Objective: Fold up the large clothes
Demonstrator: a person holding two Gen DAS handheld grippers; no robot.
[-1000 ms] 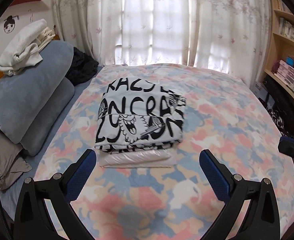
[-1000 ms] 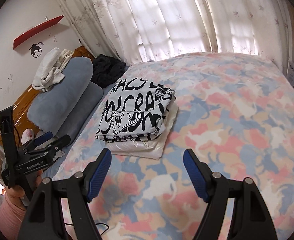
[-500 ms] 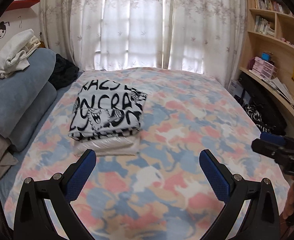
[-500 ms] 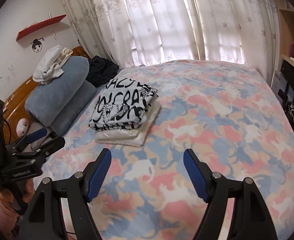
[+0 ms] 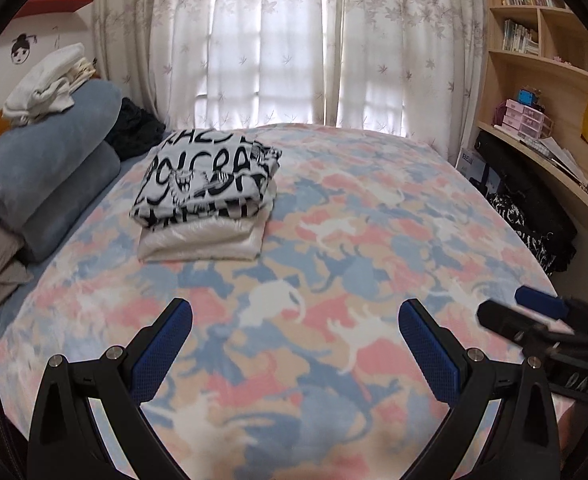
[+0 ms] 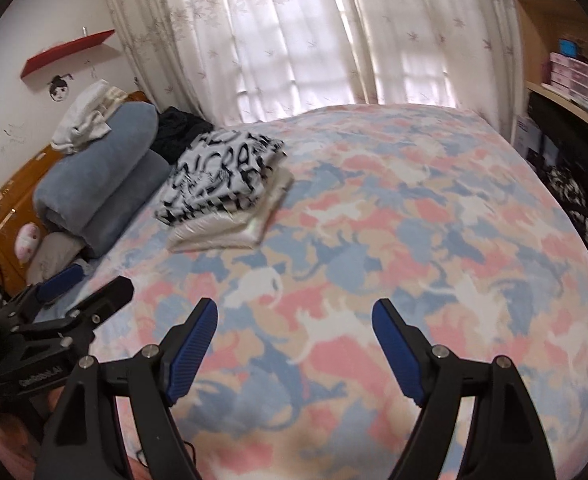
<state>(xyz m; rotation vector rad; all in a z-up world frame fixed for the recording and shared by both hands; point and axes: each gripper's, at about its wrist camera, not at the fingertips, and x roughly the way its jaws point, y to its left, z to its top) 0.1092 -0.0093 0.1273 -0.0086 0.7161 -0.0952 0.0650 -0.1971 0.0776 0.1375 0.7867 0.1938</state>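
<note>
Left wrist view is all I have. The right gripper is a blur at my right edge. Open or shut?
Observer: Open. The right gripper has just opened a bit further, with nothing between its pads and only blanket below.
Operator: Anything by the pillows that I'm missing?
Observer: A pink plush leans against the wooden headboard.
Operator: How does my left gripper sit from outside?
Observer: The left gripper is over the bed's near left edge, well apart from the folded stack.
</note>
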